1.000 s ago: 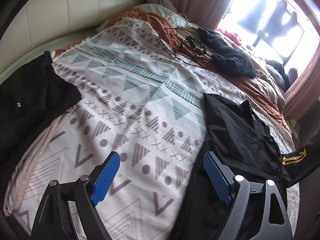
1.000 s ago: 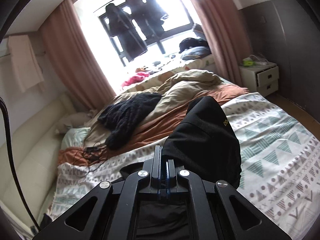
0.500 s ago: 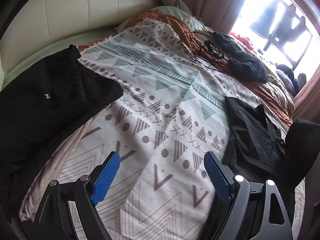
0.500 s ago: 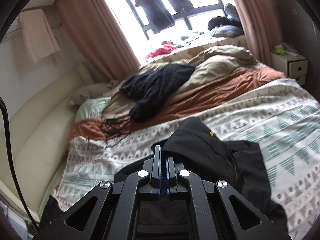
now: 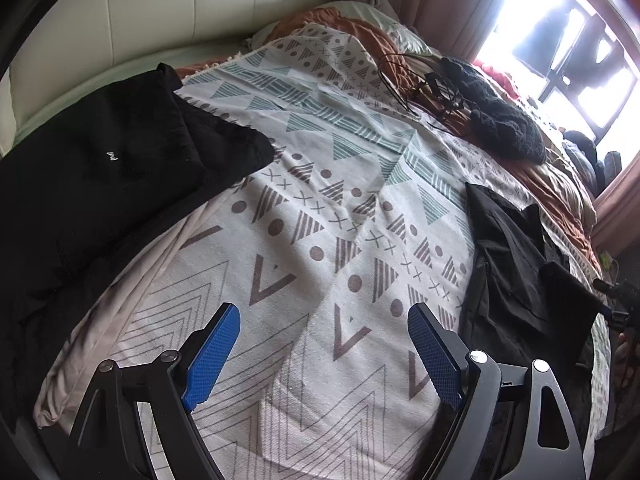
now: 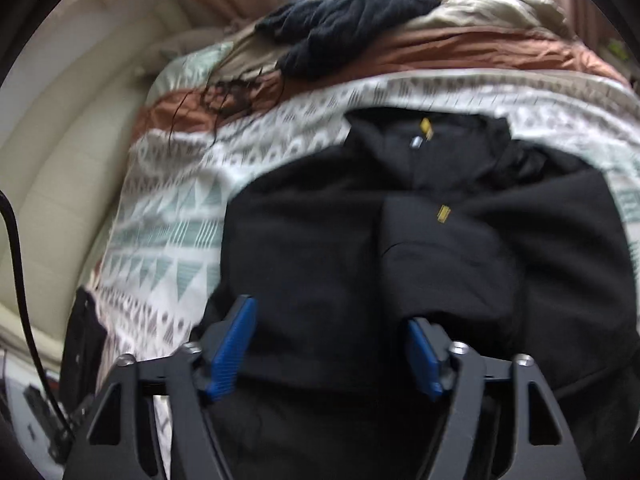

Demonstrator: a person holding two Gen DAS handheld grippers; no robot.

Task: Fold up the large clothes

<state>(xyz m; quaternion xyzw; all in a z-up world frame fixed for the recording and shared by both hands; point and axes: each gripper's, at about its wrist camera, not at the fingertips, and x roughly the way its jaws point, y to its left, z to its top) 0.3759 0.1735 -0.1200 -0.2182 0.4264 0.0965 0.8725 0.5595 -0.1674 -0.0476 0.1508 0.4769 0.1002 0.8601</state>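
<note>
A black jacket (image 6: 420, 248) with small yellow tags lies on the patterned bedspread (image 6: 168, 240), a folded flap resting on its middle. My right gripper (image 6: 330, 344) is open just above its near part, holding nothing. In the left wrist view the same jacket (image 5: 516, 264) lies at the right. My left gripper (image 5: 324, 344) is open and empty above the bare bedspread (image 5: 320, 208). A second black garment (image 5: 104, 176) with a small white logo lies at the left edge of the bed.
A dark knitted garment (image 5: 500, 124) and tangled black cables (image 5: 420, 84) lie on the orange and beige bedding (image 5: 560, 184) toward the bright window (image 5: 576, 52). A cream padded headboard (image 5: 120, 20) runs along the left. A black cable (image 6: 16, 264) hangs at the left.
My right gripper has opened and let go of the black jacket, which now lies on the bed with its flap folded over. My left gripper swung left, bringing the second black garment into view.
</note>
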